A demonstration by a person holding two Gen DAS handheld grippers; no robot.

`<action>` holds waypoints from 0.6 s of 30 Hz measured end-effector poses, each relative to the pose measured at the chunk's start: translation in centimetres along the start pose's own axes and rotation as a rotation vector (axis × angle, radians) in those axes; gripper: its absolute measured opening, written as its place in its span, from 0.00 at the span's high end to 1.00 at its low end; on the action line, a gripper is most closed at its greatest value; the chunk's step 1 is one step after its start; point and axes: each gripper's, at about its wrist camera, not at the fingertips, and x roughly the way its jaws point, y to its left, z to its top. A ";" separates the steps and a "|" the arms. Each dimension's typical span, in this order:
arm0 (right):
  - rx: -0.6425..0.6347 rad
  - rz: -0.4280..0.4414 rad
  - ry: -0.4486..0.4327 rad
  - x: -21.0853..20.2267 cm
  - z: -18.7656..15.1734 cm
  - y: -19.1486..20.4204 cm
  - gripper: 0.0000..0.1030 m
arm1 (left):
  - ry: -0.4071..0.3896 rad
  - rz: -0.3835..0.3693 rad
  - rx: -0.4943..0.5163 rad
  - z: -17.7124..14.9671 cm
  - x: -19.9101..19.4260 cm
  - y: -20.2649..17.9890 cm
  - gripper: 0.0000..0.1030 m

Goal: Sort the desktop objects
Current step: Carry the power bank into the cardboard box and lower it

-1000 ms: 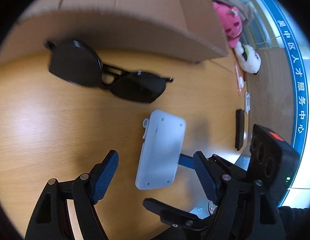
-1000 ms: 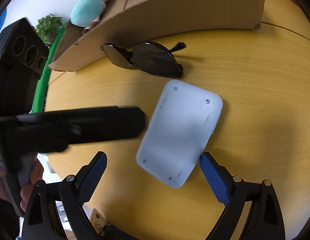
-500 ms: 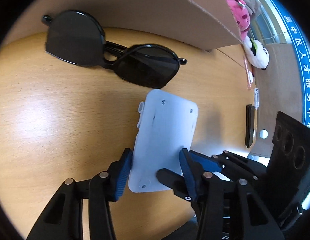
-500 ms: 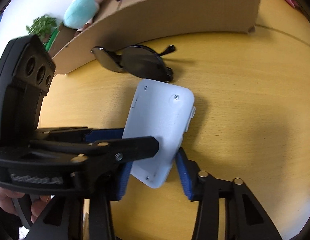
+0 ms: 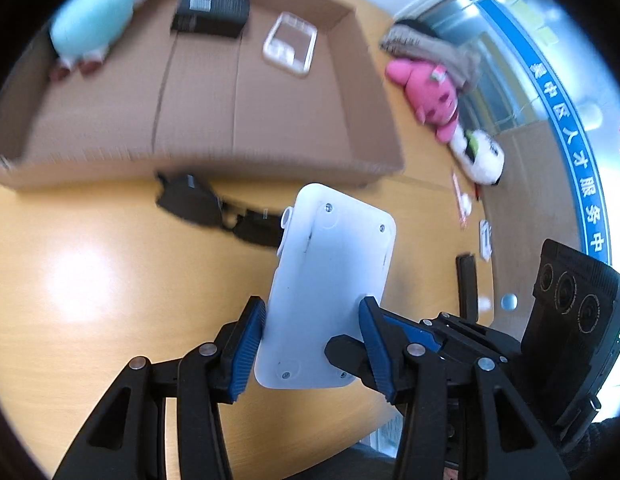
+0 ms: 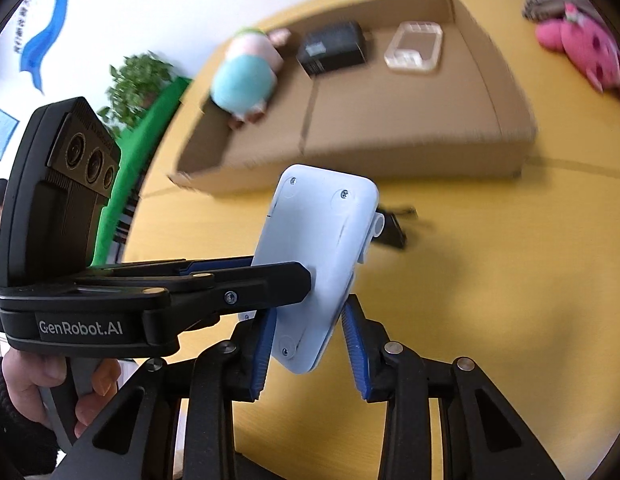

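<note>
Both the left gripper and the closing right gripper grasp a pale, screw-studded, scuffed case.

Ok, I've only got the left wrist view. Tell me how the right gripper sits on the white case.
Observer: The right gripper has its jaws closing with the white case between them, blue pads on the two long edges near its lower end.
Operator: Now the other tool. Say what holds it.
Observer: A hand is wrapped around the grey handle of the left gripper.
Operator: Name anything past the teal toy's end of the box.
Observer: A leafy green plant stands off the table there, beyond the cardboard box.
</note>
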 end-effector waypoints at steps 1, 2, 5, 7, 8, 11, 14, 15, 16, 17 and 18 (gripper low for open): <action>-0.014 0.005 -0.023 -0.5 0.8 0.6 0.65 | -0.022 0.008 0.010 0.6 -0.9 -0.5 0.54; -0.025 0.009 -0.040 -0.8 1.6 1.1 0.65 | -0.047 0.016 0.022 1.2 -1.9 -1.0 0.54; -0.070 0.023 -0.098 -2.5 3.8 2.7 0.65 | -0.120 0.040 0.060 2.6 -5.0 -2.4 0.54; -0.108 0.034 -0.137 -3.8 5.3 4.1 0.65 | -0.175 0.061 0.093 3.5 -7.2 -3.6 0.54; -0.130 0.038 -0.156 -4.4 6.1 4.9 0.65 | -0.208 0.069 0.111 3.8 -8.5 -4.1 0.54; -0.202 0.050 -0.226 -7.1 8.0 7.4 0.65 | -0.299 0.092 0.147 4.7 -12.3 -6.0 0.54; -0.257 0.063 -0.286 -10.1 9.3 9.6 0.66 | -0.371 0.111 0.179 5.3 -15.2 -7.5 0.54; -0.271 0.063 -0.301 -10.8 9.6 10.2 0.66 | -0.390 0.116 0.191 5.5 -16.0 -7.9 0.54; -0.283 0.063 -0.315 -11.6 10.0 10.8 0.66 | -0.403 0.118 0.198 5.6 -16.6 -8.2 0.54; -0.289 0.063 -0.323 -12.1 10.3 11.2 0.66 | -0.415 0.118 0.203 5.8 -17.1 -8.3 0.54; -0.292 0.066 -0.327 -12.4 10.8 11.5 0.66 | -0.424 0.116 0.205 6.0 -17.5 -8.4 0.54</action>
